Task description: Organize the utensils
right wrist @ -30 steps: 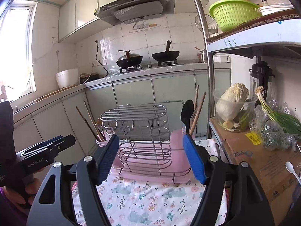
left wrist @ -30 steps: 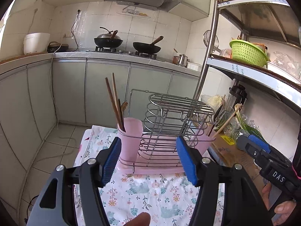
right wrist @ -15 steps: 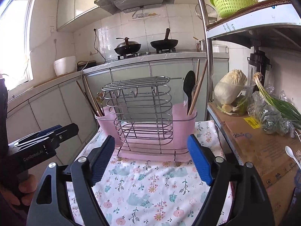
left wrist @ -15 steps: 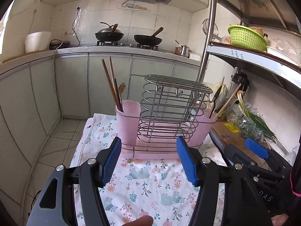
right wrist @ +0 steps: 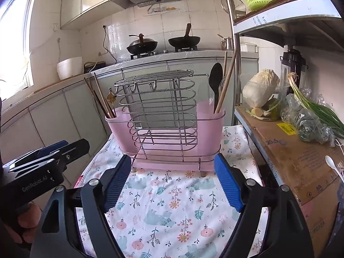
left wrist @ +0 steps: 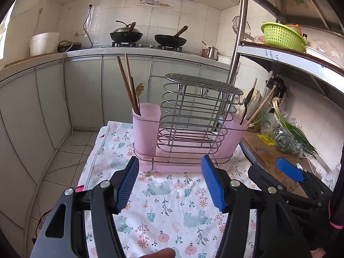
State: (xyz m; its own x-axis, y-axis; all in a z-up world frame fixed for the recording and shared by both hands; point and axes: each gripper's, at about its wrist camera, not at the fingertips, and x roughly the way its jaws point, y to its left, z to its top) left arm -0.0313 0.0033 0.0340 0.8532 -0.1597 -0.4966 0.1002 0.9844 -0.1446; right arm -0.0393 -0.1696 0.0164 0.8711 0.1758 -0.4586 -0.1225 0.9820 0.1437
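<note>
Both grippers are hanging empty over the flowered cloth (left wrist: pixel 169 202), with the left gripper (left wrist: pixel 169 185) and the right gripper (right wrist: pixel 173 180) each showing their blue pads spread apart and nothing between them. Compared with a second ago, both cameras are sitting further back and lower: the pink holder (left wrist: pixel 185 137) is now appearing smaller and higher in the left view, with more bare cloth showing between it and the fingertips. That suggests the hands are pulling away from the holder, not reaching into it.

Inside the holder, the brown chopsticks (left wrist: pixel 129 86) are leaning in the left cup, while a black spoon (right wrist: pixel 215 86) and pale wooden sticks (right wrist: pixel 225 81) are standing in the right cup; the wire rack (right wrist: pixel 159 109) between them is holding nothing that can be made out. These have kept their places across the last second.

On the cardboard box (right wrist: pixel 301 161) to the right, a white spoon (right wrist: pixel 332 164) is lying well apart from the holder. Judging by that, the sorting is not finished, and the right gripper, being nearer, is probably the one to fetch it. The spoon's thin handle lying flat on cardboard could slip out of a shallow pinch.
</note>
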